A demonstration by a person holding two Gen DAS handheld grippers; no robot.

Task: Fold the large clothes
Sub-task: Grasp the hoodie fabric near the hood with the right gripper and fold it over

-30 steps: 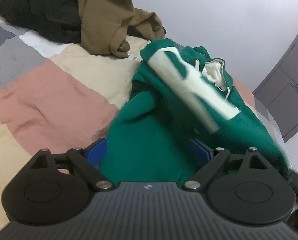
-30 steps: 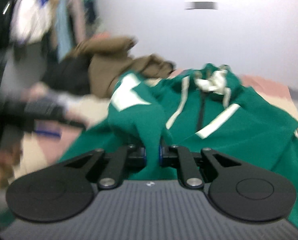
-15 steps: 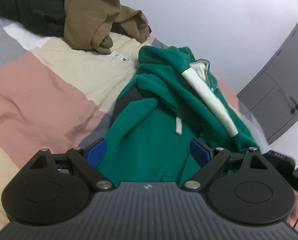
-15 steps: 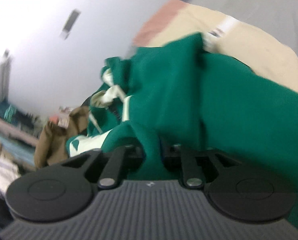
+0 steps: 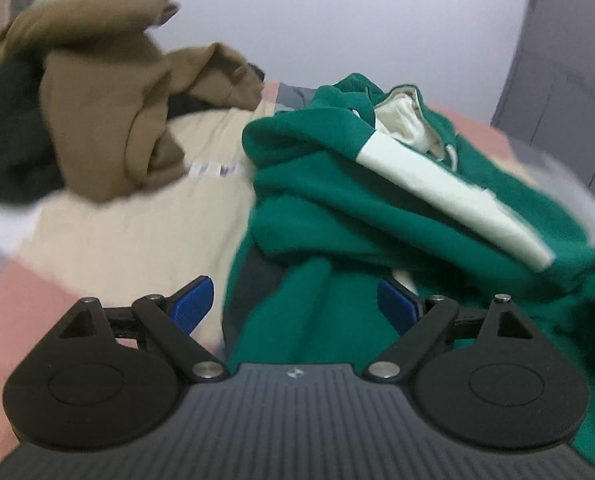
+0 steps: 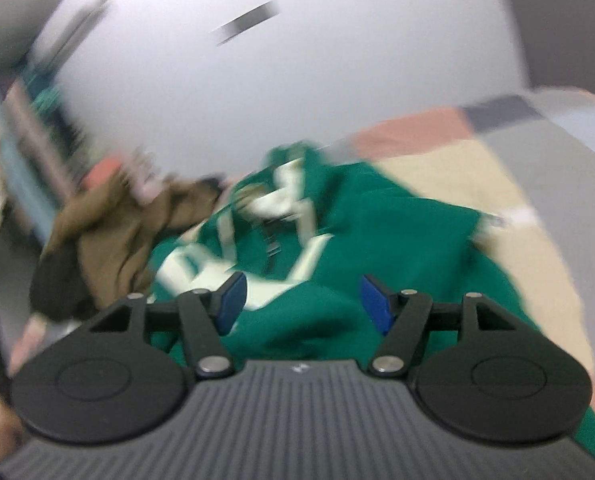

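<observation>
A green hoodie (image 5: 337,216) with white stripes and a cream-lined hood lies crumpled on the bed; one striped sleeve (image 5: 449,192) is laid across its body. My left gripper (image 5: 297,304) is open over the hoodie's near left edge and holds nothing. In the blurred right wrist view the same hoodie (image 6: 377,240) lies ahead, and my right gripper (image 6: 301,300) is open just above its near fabric, holding nothing.
The bed cover (image 5: 117,232) is patchwork in beige, pink and grey. A brown garment (image 5: 109,112) and a black one (image 5: 5,132) are piled at the back left. A white wall (image 5: 337,20) is behind and grey cabinet doors (image 5: 569,92) stand at the right.
My right gripper was shut on a fold of the green hoodie and has let it go; it is now open. The striped sleeve has settled across the hoodie. The left gripper stayed open.
</observation>
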